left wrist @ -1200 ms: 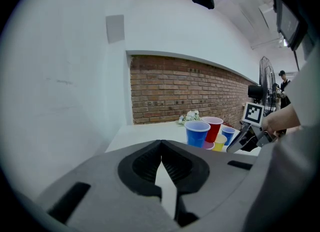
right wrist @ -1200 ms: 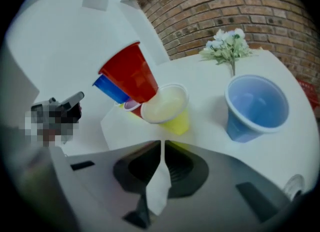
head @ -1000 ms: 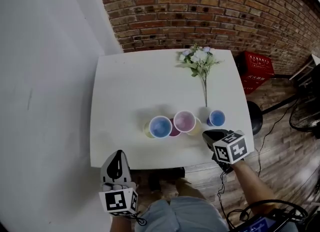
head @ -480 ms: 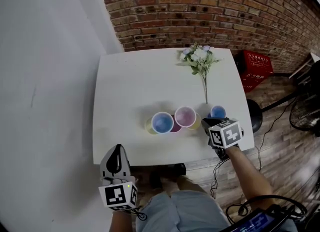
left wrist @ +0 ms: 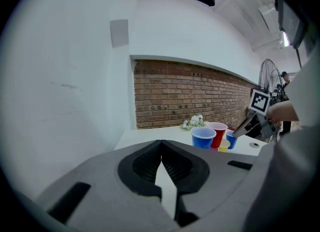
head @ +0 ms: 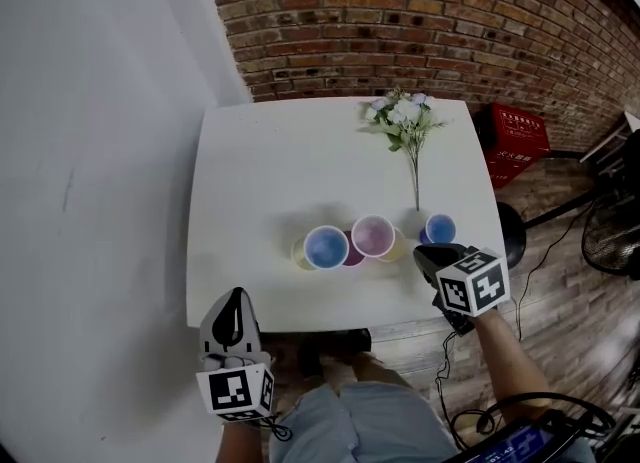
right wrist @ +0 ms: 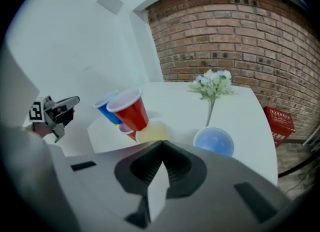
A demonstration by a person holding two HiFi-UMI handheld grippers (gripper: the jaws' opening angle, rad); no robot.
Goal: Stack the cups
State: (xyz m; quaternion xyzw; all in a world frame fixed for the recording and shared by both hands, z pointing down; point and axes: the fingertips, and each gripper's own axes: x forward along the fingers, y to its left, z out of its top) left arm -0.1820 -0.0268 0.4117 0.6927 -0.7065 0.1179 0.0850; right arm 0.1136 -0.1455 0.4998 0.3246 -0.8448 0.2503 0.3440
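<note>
Several plastic cups stand on the white table. A large blue cup and a red cup stand side by side, with yellow cups and a purple one low between them. A small blue cup stands apart to the right. My right gripper is shut and empty, just in front of the small blue cup and not touching it. My left gripper hangs shut and empty off the table's near edge, left of the cups.
A sprig of white flowers lies at the table's far right. A brick wall stands behind the table and a white wall on the left. A red crate and a fan stand on the wooden floor to the right.
My right gripper went in toward the small blue cup, then lifted a little and drew back toward the near edge. The cups and my left gripper stayed where they were.
</note>
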